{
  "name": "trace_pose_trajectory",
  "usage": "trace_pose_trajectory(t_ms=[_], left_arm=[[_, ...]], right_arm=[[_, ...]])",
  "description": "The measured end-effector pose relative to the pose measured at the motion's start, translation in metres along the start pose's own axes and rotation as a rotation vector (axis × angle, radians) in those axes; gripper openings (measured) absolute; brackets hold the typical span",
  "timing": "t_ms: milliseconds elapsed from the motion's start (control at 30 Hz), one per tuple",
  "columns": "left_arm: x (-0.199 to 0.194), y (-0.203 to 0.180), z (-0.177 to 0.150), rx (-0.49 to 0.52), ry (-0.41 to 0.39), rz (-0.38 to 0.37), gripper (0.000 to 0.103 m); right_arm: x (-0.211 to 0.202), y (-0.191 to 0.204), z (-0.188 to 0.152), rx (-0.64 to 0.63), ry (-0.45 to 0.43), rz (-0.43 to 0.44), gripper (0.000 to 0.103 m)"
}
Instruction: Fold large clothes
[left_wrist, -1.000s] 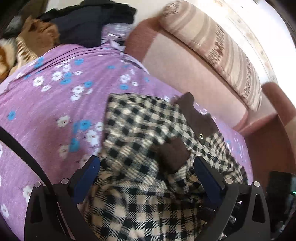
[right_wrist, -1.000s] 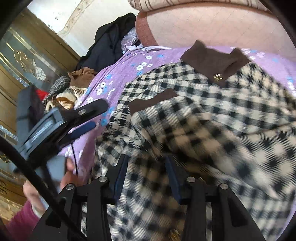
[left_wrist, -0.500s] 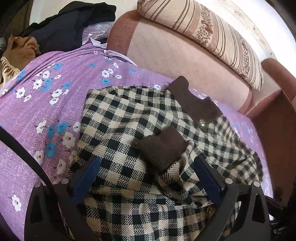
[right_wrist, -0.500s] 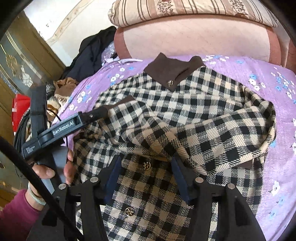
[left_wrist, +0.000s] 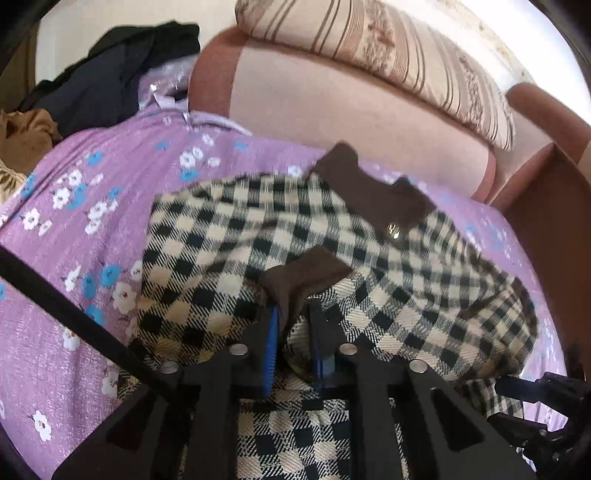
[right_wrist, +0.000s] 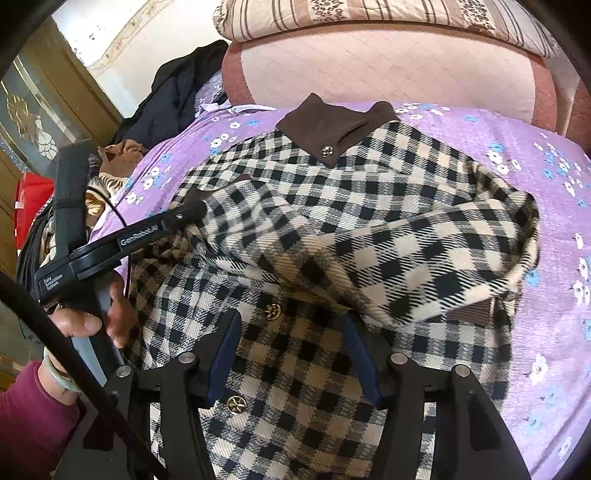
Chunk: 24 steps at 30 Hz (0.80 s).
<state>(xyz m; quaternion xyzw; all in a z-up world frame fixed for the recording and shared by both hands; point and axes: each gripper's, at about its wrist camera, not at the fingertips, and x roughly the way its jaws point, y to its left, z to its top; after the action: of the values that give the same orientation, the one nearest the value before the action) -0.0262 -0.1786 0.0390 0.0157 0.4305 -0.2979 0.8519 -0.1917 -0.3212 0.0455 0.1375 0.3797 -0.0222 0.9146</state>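
1. We work over a purple bedspread printed with white and blue flowers (right_wrist: 517, 155), spread in front of a pink padded sofa back (right_wrist: 388, 62).
2. On it lies the large black-and-cream checked woollen coat (right_wrist: 369, 206), brown collar (right_wrist: 332, 125) towards the sofa back, its long axis running from the collar down to us, both sleeves laid over the front.
3. Our left gripper (left_wrist: 291, 325) has its jaws pinched together on the brown cuff (left_wrist: 303, 277) of the near sleeve, which lies just ahead of it.
4. Our right gripper (right_wrist: 291, 347) has been widening; its jaws stand apart over the buttoned front, pressing nothing.
5. We judge the left hand leads the next fold.
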Motion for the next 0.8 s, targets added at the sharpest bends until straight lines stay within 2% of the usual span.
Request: trace_pose_trajectory(t_ms=[167,233,267,333,400,433,533,633,667,733,800], left_arm=[[-0.039,0.014,0.015,-0.073,-0.117,-0.036,0.010],[-0.052,0.023,0.018,-0.099,-0.170,-0.019,0.010],[-0.053,0.028,0.017,-0.108,-0.180,0.016,0.010],[-0.034,0.043,0.013,-0.155,-0.088,0.116,0.010],[-0.015,0.059,0.006,-0.232,0.003,0.121,0.010],[-0.012,0.062,0.004,-0.248,0.016,0.115,0.010],[-0.016,0.058,0.008,-0.223,-0.002,0.111,0.010],[-0.028,0.050,0.013,-0.174,-0.052,0.115,0.011],[-0.029,0.049,0.013,-0.172,-0.053,0.116,0.011],[-0.026,0.050,0.015,-0.183,-0.040,0.115,0.011],[-0.023,0.053,0.014,-0.200,-0.024,0.116,0.011]], right_arm=[[-0.001,-0.008,-0.002,0.032,0.025,0.036,0.063],[0.000,-0.008,-0.004,0.032,0.041,0.047,0.063],[0.000,-0.008,-0.004,0.027,0.045,0.035,0.063],[-0.005,-0.013,-0.004,0.031,0.039,-0.021,0.063],[-0.015,-0.027,0.000,0.056,0.008,-0.071,0.063],[-0.019,-0.035,0.001,0.068,-0.004,-0.095,0.063],[-0.030,-0.059,0.004,0.097,-0.017,-0.238,0.063],[-0.031,-0.063,0.005,0.010,0.012,-0.341,0.063],[-0.030,-0.063,0.005,0.005,0.007,-0.345,0.063],[-0.029,-0.065,0.007,0.038,-0.014,-0.277,0.063],[-0.028,-0.066,0.011,0.054,-0.033,-0.258,0.061]])
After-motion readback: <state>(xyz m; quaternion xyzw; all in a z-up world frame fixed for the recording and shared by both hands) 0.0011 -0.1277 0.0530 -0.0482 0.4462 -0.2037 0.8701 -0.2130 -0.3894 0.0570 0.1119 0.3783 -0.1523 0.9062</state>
